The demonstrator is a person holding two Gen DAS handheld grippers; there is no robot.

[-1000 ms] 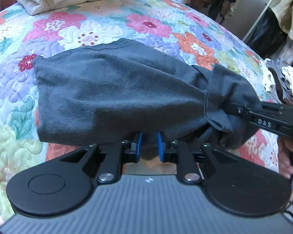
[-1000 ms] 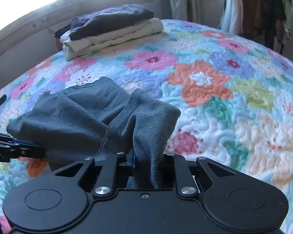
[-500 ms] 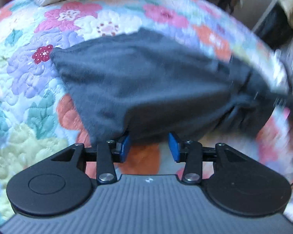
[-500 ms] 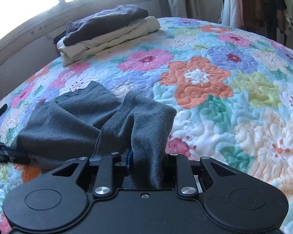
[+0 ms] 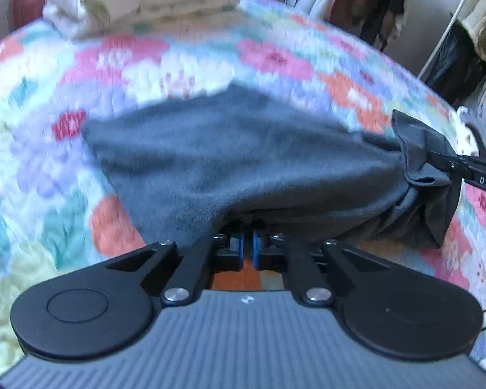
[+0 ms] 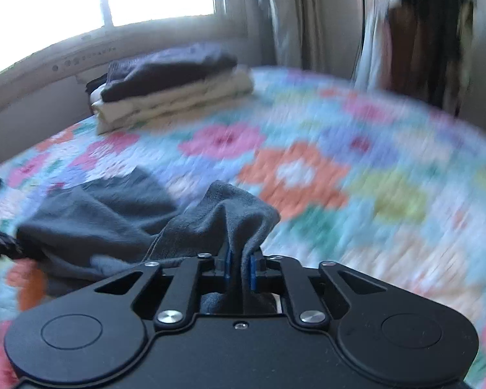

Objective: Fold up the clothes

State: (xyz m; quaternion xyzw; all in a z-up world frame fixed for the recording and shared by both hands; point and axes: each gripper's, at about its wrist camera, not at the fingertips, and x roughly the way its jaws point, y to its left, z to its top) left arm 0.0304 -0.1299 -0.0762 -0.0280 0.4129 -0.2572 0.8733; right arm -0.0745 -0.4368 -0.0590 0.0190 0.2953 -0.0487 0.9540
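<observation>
Left gripper (image 5: 248, 249) fingers nearly pressed together on the grey garment's (image 5: 243, 168) near edge, right gripper (image 6: 239, 270) fingers pinching its bunched corner, garment draped above the floral quilt (image 6: 307, 175).

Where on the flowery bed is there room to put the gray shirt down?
The quilt is bare right of the gray shirt, from the folded pile toward the near edge. It is crowded by the window, where the pile sits, and where both grippers pinch the shirt.
</observation>
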